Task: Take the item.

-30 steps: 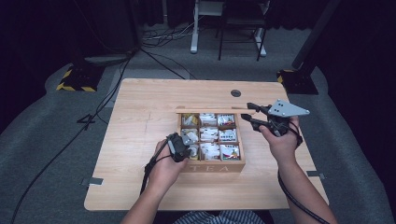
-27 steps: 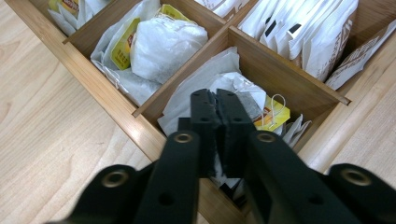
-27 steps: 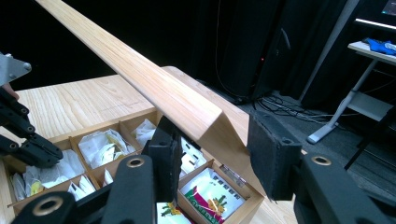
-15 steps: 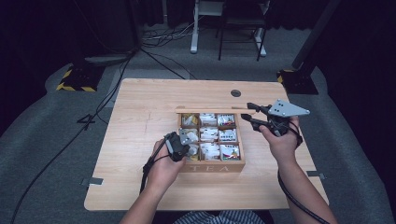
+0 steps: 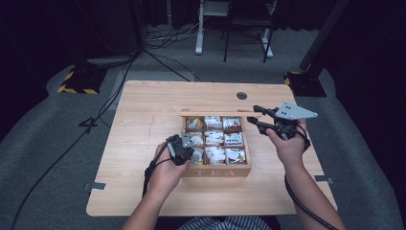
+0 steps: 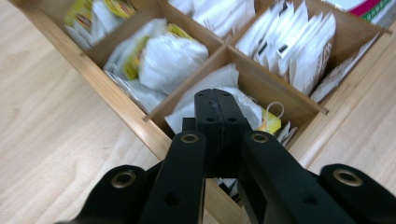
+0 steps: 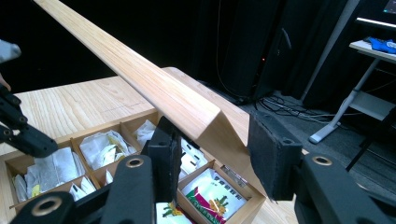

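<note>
The right gripper (image 7: 215, 154) holds the hinged lid (image 7: 154, 88) of the wooden tea box (image 5: 215, 171) upright between its jaws, the lid's corner wedged just ahead of its pads. The left gripper (image 6: 215, 112) hangs directly over the near-left compartment, its jaws pressed together with nothing visibly pinched, though they have just eased apart a touch. Right beneath its tips lies a white tea bag (image 6: 243, 105) with a yellow tag. Looks like the picking step; next the left jaws need to open, dip straight down and close on that bag while the lid is kept up.
</note>
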The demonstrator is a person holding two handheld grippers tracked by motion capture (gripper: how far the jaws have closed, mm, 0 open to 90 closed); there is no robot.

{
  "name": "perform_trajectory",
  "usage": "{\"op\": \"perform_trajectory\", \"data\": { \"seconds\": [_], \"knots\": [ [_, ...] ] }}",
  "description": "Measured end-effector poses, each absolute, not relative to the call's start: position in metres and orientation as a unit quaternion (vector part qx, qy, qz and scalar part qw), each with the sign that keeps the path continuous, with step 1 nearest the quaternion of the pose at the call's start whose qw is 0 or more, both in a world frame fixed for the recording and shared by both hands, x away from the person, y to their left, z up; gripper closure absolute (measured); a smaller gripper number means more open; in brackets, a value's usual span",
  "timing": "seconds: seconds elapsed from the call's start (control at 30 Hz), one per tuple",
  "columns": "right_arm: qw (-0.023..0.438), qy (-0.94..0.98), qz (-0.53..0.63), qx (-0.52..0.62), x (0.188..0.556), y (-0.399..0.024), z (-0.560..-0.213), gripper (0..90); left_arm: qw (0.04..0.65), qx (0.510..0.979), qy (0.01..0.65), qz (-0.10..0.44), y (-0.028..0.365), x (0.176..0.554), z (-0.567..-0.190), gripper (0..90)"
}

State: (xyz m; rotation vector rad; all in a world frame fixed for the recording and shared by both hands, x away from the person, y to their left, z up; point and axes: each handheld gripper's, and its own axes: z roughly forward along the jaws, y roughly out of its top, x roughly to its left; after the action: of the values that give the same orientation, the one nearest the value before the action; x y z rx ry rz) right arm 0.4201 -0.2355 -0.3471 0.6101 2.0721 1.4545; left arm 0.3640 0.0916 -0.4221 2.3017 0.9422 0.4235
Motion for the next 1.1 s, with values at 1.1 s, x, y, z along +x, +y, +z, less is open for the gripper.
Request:
{"op": "perform_trajectory", "data": {
  "seconds": [1.1],
  "knots": [
    [0.264, 0.766, 0.54, 0.226, 0.42, -0.236, -0.347, 55.8, 0.346, 0.859, 0.349, 0.144, 0.096, 0.361, -0.411, 85.4]
  ]
}}
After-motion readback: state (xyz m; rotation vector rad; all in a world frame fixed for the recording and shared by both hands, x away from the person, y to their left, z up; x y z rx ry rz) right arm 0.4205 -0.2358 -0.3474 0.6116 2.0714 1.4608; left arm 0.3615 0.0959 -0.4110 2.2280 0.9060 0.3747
